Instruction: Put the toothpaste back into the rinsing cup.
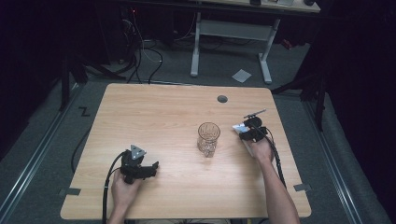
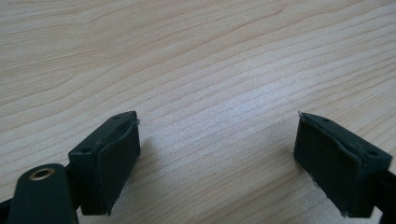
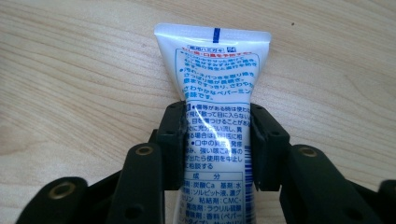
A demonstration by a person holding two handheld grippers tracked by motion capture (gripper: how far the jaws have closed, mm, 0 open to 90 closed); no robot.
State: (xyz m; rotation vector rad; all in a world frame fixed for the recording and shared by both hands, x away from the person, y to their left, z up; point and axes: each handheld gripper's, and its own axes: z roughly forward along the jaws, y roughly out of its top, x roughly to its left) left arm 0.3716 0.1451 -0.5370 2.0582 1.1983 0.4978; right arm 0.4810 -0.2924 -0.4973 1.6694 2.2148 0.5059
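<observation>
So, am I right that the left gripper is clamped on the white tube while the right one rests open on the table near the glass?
Not quite: the sides are swapped. The right gripper is shut on the white tube, as the right gripper view shows. The left gripper is open over the bare table. The glass stands between them, nearer the right.

The tube's [image 3: 217,93] lower part runs out past the bottom edge of the right gripper view, so its cap end is cut off; its sides are covered where the right tongs [image 3: 217,144] clamp it. In the high view the tube [image 1: 240,128] is too small to read, mostly hidden by the tongs. The left tongs' [image 2: 217,158] bodies are cut off by the frame. Both forearms leave the bottom edge.
</observation>
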